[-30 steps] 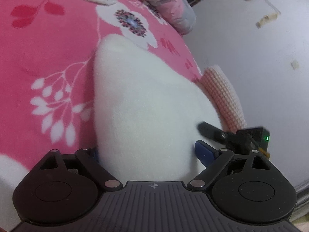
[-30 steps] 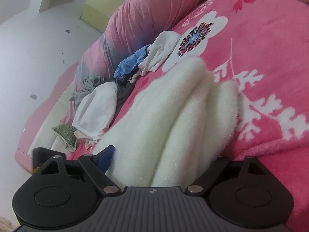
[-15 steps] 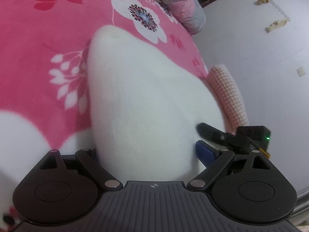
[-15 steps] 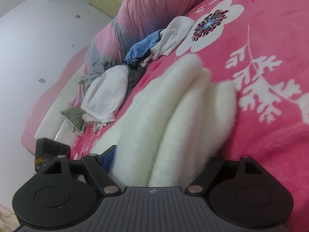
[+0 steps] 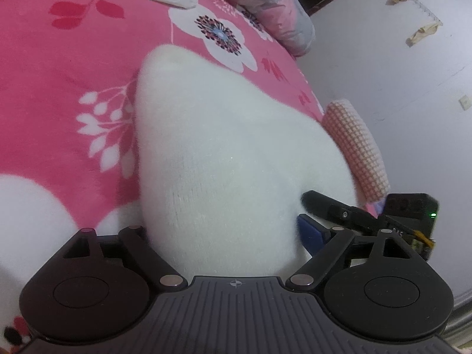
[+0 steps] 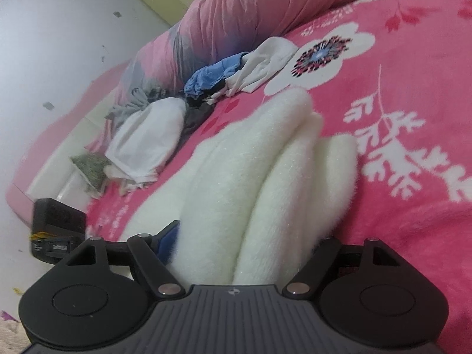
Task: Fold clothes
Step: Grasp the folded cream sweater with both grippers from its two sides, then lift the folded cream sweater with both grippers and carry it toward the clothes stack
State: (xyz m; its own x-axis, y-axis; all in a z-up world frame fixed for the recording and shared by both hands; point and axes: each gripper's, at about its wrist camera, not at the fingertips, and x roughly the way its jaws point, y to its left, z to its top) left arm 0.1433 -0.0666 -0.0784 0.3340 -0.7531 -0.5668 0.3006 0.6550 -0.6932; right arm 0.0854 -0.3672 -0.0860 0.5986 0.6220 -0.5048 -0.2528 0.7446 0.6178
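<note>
White fleece [image 5: 224, 159] carried farther over pink floral blanket [image 5: 59, 88]; both jaws clenched on it.

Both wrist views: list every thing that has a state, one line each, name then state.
white fleece garment: bunched in thick folds, gripped at both ends.
left gripper: shut on the fleece.
right gripper: shut on the fleece.
clothes pile: crumpled, unfolded, beside the quilt.
pink quilt: rolled up along the bed's edge.
floral blanket: spread flat under the fleece.

Garment slides along the blanket
Both grippers carry the white fleece garment [image 5: 224, 159] nearer the clothes pile [image 6: 183, 112].
</note>
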